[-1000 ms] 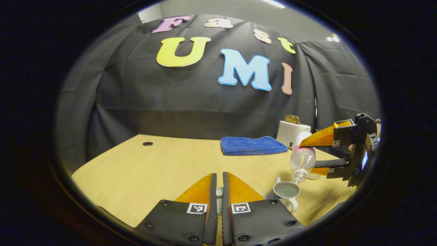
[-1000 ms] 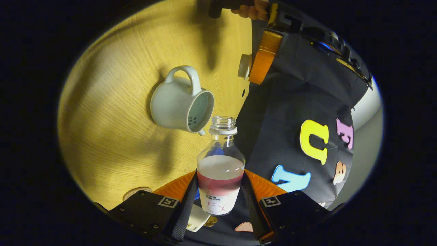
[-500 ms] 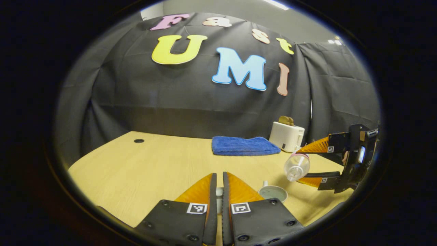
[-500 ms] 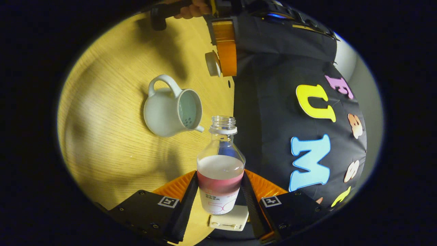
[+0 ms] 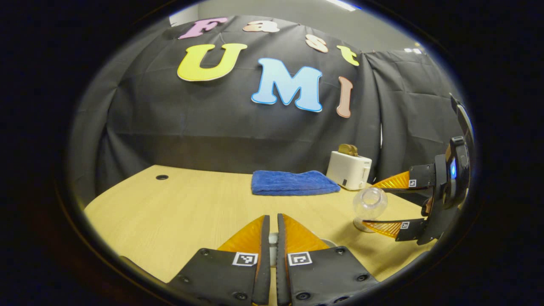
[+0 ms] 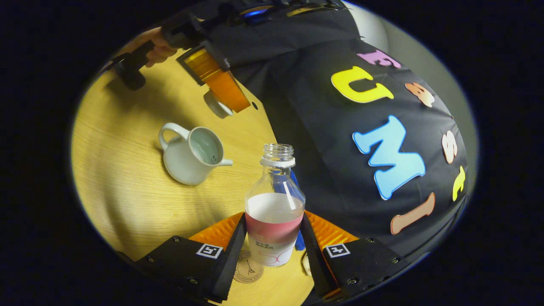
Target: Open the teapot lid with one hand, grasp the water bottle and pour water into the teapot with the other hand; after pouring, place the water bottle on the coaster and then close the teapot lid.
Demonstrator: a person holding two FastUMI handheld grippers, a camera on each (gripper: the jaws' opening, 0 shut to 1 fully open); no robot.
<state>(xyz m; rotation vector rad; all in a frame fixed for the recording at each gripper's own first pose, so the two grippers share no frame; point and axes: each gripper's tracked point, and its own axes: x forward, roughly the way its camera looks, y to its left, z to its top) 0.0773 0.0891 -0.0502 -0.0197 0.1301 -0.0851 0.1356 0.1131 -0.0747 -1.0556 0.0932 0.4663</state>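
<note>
The step in hand is judged to be the transfer of the water bottle (image 6: pixel 275 208) to the coaster (image 6: pixel 247 267) once pouring is done. Procedure: bring the bottle fully upright before lowering, because its mouth is uncapped and it holds water to about mid-height; centre its base over the coaster; release only when the base sits flat. Taking the water bottle as landmark and working outward in the right gripper view: the right gripper (image 6: pixel 272 231) has both fingers pressed against the labelled lower body of the bottle, one on each side, with the neck projecting forward between and beyond them. The coaster lies immediately behind the bottle's base, close under the near finger, partly hidden by it. Farther from the bottle stands the teapot (image 6: pixel 190 154) on the table (image 6: pixel 123 178), apart from the bottle, with its lid off, the opening exposed and the spout directed toward the bottle. Beyond the teapot, the left gripper (image 6: pixel 223 95) is carried by a hand (image 6: pixel 155 42) and has the teapot lid (image 6: pixel 216 106) at its fingertips, above the table. In the left gripper view, its fingers are nearly closed, with a small pale object, probably the lid knob, between them. Farthest lie a blue towel (image 5: pixel 293 182) and a toaster (image 5: pixel 349 169).
</note>
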